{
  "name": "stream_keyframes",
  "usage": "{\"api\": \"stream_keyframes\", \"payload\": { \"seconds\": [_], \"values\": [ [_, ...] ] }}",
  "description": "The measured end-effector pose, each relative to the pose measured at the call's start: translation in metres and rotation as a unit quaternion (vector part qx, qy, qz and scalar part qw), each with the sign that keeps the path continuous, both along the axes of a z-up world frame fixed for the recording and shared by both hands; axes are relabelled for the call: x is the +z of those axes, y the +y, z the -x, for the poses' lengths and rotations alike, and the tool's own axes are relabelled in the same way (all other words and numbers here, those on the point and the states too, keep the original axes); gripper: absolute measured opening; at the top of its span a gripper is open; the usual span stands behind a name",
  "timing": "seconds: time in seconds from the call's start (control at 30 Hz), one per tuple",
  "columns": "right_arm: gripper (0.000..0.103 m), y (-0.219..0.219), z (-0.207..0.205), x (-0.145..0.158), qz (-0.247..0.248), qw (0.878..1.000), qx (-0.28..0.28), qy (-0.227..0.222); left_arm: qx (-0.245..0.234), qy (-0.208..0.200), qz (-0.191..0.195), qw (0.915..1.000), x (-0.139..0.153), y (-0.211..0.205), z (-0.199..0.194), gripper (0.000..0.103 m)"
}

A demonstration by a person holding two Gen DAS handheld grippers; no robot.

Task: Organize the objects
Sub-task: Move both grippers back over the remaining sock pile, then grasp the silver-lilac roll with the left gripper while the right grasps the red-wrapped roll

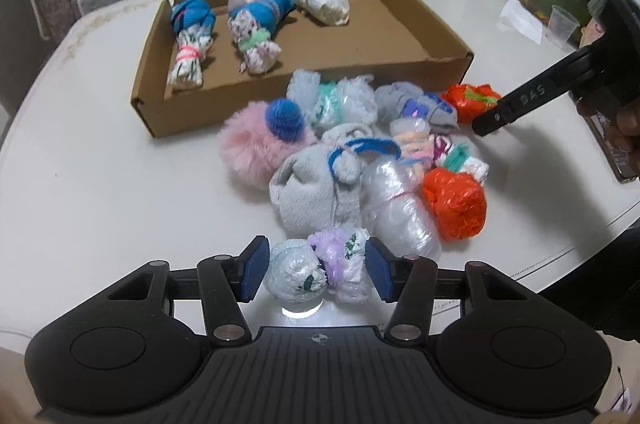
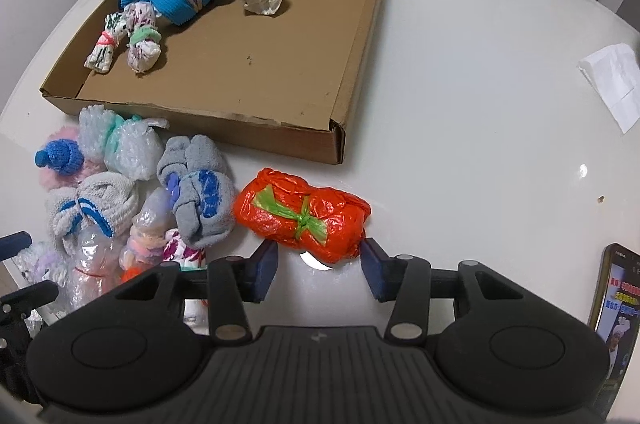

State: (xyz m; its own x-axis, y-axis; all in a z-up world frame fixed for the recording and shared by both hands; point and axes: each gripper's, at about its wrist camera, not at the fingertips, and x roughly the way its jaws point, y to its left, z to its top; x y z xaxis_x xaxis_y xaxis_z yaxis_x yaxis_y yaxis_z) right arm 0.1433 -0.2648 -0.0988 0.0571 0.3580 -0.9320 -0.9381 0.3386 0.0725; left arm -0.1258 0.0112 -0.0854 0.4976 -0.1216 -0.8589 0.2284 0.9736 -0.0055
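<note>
White table (image 2: pixel 460 84), bundle heap (image 1: pixel 320 164) before cardboard tray (image 2: pixel 360 72), left gripper (image 1: pixel 316 270) straddling lilac-tied bundle (image 1: pixel 320 268), right gripper (image 2: pixel 320 264) straddling orange bundle (image 2: pixel 304 214), pads not yet pressing

White glossy table (image 2: pixel 460 72) carried a shallow cardboard tray (image 2: pixel 352 72) at its far side. Just in front of the tray lay a heap of tied bundles (image 1: pixel 340 160): socks, bubble wrap, a pink fluffy one, two orange bags. A white tissue (image 2: pixel 614 80) and a phone (image 2: pixel 610 300) lay at the right.
</note>
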Motion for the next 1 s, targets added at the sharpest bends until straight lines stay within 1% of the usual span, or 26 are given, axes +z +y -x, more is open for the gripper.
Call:
{"api": "stream_keyframes", "payload": {
  "seconds": [0.03, 0.07, 0.13, 0.2, 0.27, 0.3, 0.43, 0.63, 0.67, 0.77, 0.8, 0.87, 0.93, 0.97, 1.0],
  "values": [
    [0.057, -0.001, 0.0, 0.0, -0.001, 1.0, 0.0, 0.005, 0.001, 0.001, 0.0, 1.0, -0.001, 0.001, 0.0, 0.062],
    [0.061, -0.003, -0.001, -0.001, -0.003, 1.0, -0.001, 0.007, 0.002, 0.002, -0.001, 1.0, -0.002, 0.001, 0.0, 0.063],
    [0.064, -0.005, -0.001, 0.0, -0.005, 1.0, -0.004, 0.0, 0.004, 0.002, 0.0, 1.0, -0.002, 0.002, 0.0, 0.064],
    [0.066, -0.008, -0.003, 0.002, -0.011, 1.0, -0.013, 0.002, 0.005, 0.001, -0.004, 1.0, -0.004, 0.002, 0.0, 0.07],
    [0.069, -0.009, -0.006, 0.005, -0.02, 1.0, -0.024, 0.006, 0.009, 0.002, -0.002, 1.0, -0.005, 0.004, 0.001, 0.073],
    [0.072, -0.009, -0.007, 0.006, -0.022, 0.999, -0.03, 0.008, 0.009, 0.003, -0.002, 1.0, -0.006, 0.004, 0.001, 0.074],
    [0.073, 0.012, -0.004, 0.009, -0.018, 0.999, -0.043, 0.009, 0.012, 0.0, -0.002, 0.9999, -0.009, 0.006, 0.001, 0.078],
    [0.075, 0.018, -0.003, 0.008, -0.026, 0.998, -0.06, 0.015, 0.013, -0.005, 0.0, 0.9999, -0.01, 0.009, 0.003, 0.081],
    [0.075, 0.019, -0.004, 0.007, -0.026, 0.998, -0.061, 0.014, 0.011, -0.003, 0.001, 0.9999, -0.01, 0.009, 0.002, 0.08],
    [0.062, 0.019, -0.001, 0.003, -0.018, 0.998, -0.056, 0.008, -0.001, -0.005, 0.009, 0.9999, -0.009, 0.006, 0.002, 0.063],
    [0.057, 0.017, -0.002, 0.003, -0.019, 0.998, -0.055, 0.009, -0.004, -0.007, 0.007, 0.9999, -0.008, 0.005, 0.002, 0.062],
    [0.052, 0.013, -0.003, 0.005, -0.019, 0.998, -0.056, 0.015, -0.005, -0.007, 0.008, 0.9999, -0.007, 0.005, 0.003, 0.061],
    [0.049, 0.007, -0.005, 0.007, -0.02, 0.998, -0.054, 0.021, -0.005, -0.01, 0.011, 0.9999, -0.005, 0.006, 0.002, 0.06],
    [0.047, 0.016, -0.001, 0.006, -0.019, 0.998, -0.052, 0.02, -0.004, -0.011, 0.011, 0.9999, -0.003, 0.007, 0.002, 0.06],
    [0.047, 0.013, -0.001, 0.006, -0.018, 0.998, -0.051, 0.021, -0.002, -0.011, 0.011, 0.9999, -0.002, 0.008, 0.002, 0.06]
  ]
}}
